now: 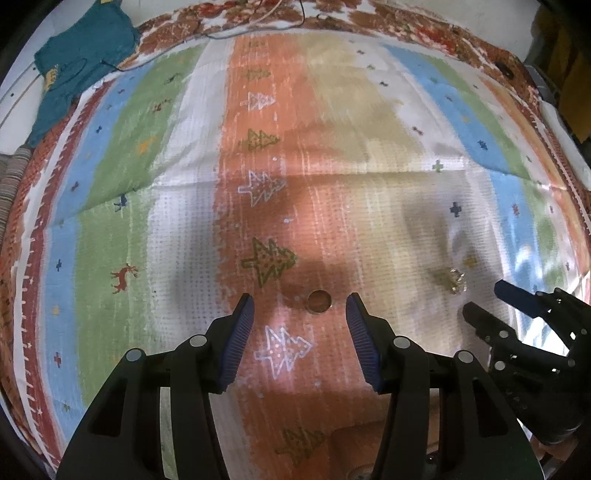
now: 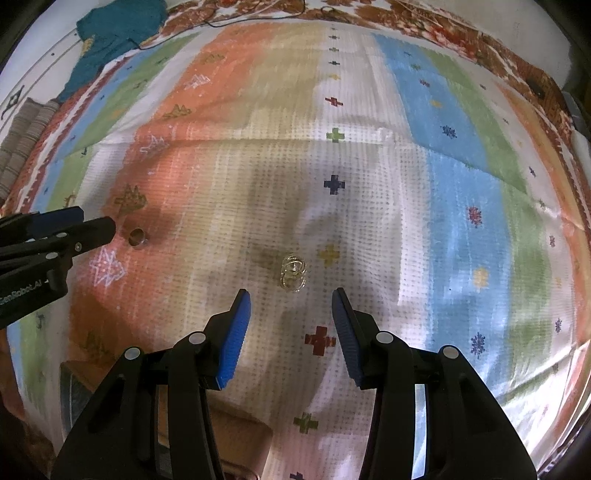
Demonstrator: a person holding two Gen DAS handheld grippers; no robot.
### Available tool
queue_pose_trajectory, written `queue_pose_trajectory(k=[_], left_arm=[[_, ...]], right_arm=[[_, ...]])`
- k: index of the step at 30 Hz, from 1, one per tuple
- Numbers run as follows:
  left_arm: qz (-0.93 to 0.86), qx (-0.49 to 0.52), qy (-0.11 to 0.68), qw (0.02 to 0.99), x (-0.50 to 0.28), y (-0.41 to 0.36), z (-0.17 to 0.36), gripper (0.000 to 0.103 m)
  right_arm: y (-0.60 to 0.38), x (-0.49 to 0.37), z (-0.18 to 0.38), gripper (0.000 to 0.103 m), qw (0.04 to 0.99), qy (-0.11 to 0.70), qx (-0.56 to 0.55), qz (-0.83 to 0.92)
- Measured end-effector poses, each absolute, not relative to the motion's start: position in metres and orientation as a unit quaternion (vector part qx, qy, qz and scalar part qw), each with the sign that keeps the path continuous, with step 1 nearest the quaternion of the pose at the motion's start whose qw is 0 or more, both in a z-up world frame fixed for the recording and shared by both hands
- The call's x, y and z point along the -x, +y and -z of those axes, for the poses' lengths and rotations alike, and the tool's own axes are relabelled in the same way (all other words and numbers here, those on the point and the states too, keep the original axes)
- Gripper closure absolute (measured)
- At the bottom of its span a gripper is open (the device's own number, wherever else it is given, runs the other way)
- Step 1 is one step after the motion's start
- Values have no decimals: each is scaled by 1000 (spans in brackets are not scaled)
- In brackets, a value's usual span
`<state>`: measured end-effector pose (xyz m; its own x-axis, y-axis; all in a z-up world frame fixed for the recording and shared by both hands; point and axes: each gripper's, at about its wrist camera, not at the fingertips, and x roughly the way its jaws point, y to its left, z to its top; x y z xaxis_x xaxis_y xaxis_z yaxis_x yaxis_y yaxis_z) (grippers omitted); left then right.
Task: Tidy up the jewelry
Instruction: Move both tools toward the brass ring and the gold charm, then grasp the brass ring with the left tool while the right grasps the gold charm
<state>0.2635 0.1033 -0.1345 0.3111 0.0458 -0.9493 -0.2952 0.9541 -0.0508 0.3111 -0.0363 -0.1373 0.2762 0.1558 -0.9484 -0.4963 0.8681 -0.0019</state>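
A plain metal ring [image 1: 319, 301] lies on the orange stripe of the patterned cloth, just ahead of and between the fingertips of my open, empty left gripper [image 1: 300, 308]; it also shows in the right wrist view [image 2: 136, 236]. A small cluster of thin silver rings [image 2: 293, 273] lies on the beige stripe, just ahead of my open, empty right gripper [image 2: 291, 303]; the cluster also shows in the left wrist view [image 1: 456, 279]. The right gripper [image 1: 487, 301] appears at the right of the left wrist view, and the left gripper [image 2: 96, 223] at the left of the right wrist view.
A striped cloth [image 1: 110, 184] with tree, cross and deer motifs covers the surface. A teal garment [image 1: 81, 70] lies at the far left corner with a thin cable [image 1: 258, 26] beside it. A wooden box edge [image 2: 236, 435] shows under my right gripper.
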Motion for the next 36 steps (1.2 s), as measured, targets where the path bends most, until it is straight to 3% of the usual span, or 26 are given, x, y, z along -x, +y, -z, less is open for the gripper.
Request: queue_pose_trajectory(k=[9, 15, 19, 28, 30, 34, 36], left_arm=[[-95, 117, 591, 793, -275, 108, 149, 52], [-86, 138, 601, 782, -278, 112, 159, 63], [-87, 136, 606, 779, -280, 113, 164, 63], [-75, 132, 610, 778, -288, 109, 168, 71], [-74, 127, 616, 774, -291, 106, 172, 79], [-76, 112, 620, 773, -293, 98, 176, 83], [-76, 113, 620, 772, -294, 97, 176, 84]], right_arm=[[-30, -320, 145, 57, 779, 572, 153, -207], [-27, -323, 150, 57, 774, 577, 160, -206], [-23, -327, 155, 57, 772, 580, 164, -204], [-19, -334, 165, 66, 767, 585, 171, -200], [-18, -336, 166, 71, 767, 585, 172, -197], [-18, -338, 167, 76, 768, 586, 175, -192], [-18, -339, 168, 86, 768, 585, 175, -193]])
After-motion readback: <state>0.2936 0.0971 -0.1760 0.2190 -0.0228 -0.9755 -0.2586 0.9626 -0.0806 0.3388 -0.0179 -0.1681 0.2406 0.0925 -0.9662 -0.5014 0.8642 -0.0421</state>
